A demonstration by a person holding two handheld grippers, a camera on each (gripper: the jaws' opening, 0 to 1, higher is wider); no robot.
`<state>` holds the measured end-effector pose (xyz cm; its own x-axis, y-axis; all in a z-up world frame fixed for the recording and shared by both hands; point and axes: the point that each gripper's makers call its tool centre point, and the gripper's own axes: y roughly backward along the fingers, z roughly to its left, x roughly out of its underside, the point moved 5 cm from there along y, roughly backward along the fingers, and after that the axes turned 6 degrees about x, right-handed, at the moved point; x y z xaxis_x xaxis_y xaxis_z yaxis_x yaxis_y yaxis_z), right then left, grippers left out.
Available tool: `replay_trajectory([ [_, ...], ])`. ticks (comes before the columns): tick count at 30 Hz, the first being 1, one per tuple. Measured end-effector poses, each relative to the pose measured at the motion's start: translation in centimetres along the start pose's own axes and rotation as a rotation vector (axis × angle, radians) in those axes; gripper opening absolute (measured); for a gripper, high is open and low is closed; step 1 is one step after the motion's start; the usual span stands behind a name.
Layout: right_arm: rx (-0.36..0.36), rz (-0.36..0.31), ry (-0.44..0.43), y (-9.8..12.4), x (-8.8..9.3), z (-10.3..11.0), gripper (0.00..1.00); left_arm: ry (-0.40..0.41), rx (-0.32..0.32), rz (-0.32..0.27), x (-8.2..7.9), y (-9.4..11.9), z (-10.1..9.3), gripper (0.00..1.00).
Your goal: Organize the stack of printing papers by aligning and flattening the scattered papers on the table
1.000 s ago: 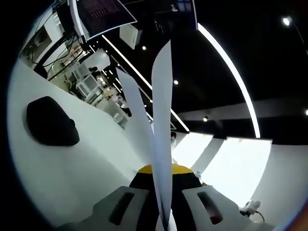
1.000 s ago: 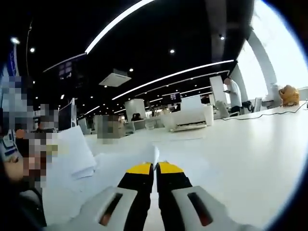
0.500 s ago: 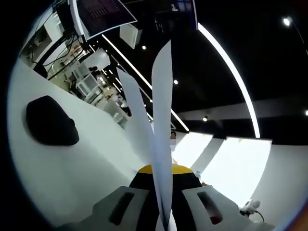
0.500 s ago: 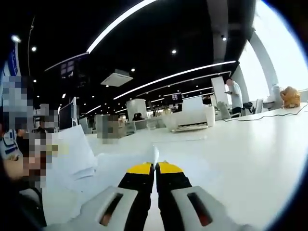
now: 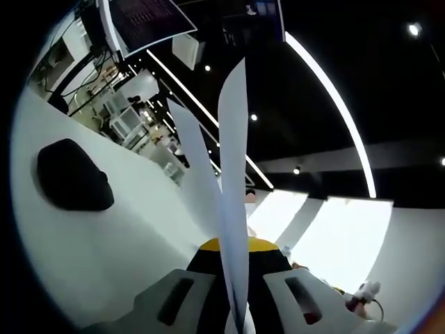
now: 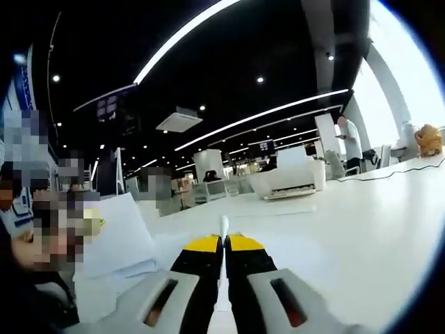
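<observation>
Low in the centre of the left gripper view, my left gripper [image 5: 233,245] is clamped on the printing papers [image 5: 233,174], which rise edge-on and splay apart toward the upper middle; my right gripper [image 6: 224,240], bottom centre of its own view, pinches a thin paper edge [image 6: 223,226]. I judge the fanned sheets could slip or crease, since so little is gripped. Beneath both lies a white table [image 6: 348,223], with a dark object [image 5: 73,175] at left and an open office with ceiling light strips [image 6: 257,115] behind.

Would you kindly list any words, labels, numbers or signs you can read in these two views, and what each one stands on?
None can be read.
Hanging dark screen: faint rows of marks, too small and blurred to read.
Paper sheets held in the left gripper: blank.
Right gripper: no lettering visible.
</observation>
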<state>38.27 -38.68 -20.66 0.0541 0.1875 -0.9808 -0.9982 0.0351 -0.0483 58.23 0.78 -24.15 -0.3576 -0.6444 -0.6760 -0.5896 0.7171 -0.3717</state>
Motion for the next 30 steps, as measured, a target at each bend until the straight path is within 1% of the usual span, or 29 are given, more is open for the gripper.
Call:
replay_trajectory([
  [3, -0.036, -0.018, -0.025, -0.3, -1.1, 0.8, 0.0, 0.002, 0.001, 0.001, 0.0, 0.0, 0.0, 0.07],
  [6, -0.053, -0.03, -0.036, -0.3, -1.9, 1.2, 0.0, 0.004, 0.003, 0.001, 0.0, 0.0, 0.0, 0.07],
  [8, -0.059, -0.039, -0.036, -0.4, -2.3, 1.2, 0.0, 0.004, 0.005, 0.001, 0.0, 0.0, 0.0, 0.07],
  [10, -0.065, -0.051, -0.041, -0.3, -2.6, 2.0, 0.0, 0.006, 0.005, 0.001, 0.0, 0.0, 0.0, 0.07],
  [11, -0.072, -0.055, -0.045, -0.2, -2.7, 2.8, 0.0, 0.006, 0.006, 0.001, 0.0, 0.0, 0.0, 0.07],
  [12, -0.075, -0.057, -0.048, -0.2, -2.8, 3.2, 0.0, 0.006, 0.006, 0.001, 0.0, 0.0, 0.0, 0.07],
  [18, -0.082, -0.065, -0.058, -0.3, -3.6, 4.2, 0.0, 0.008, 0.009, 0.001, 0.0, 0.0, 0.0, 0.07],
  [20, -0.084, -0.067, -0.059, -0.3, -3.9, 4.5, 0.0, 0.008, 0.009, 0.002, 0.0, 0.0, 0.0, 0.07],
  [22, -0.087, -0.071, -0.058, -0.5, -4.0, 4.3, 0.0, 0.007, 0.009, 0.002, 0.0, -0.1, 0.0, 0.07],
  [30, -0.113, -0.092, -0.059, -0.7, -5.2, 4.6, 0.0, 0.004, 0.007, 0.001, 0.0, 0.0, 0.0, 0.06],
])
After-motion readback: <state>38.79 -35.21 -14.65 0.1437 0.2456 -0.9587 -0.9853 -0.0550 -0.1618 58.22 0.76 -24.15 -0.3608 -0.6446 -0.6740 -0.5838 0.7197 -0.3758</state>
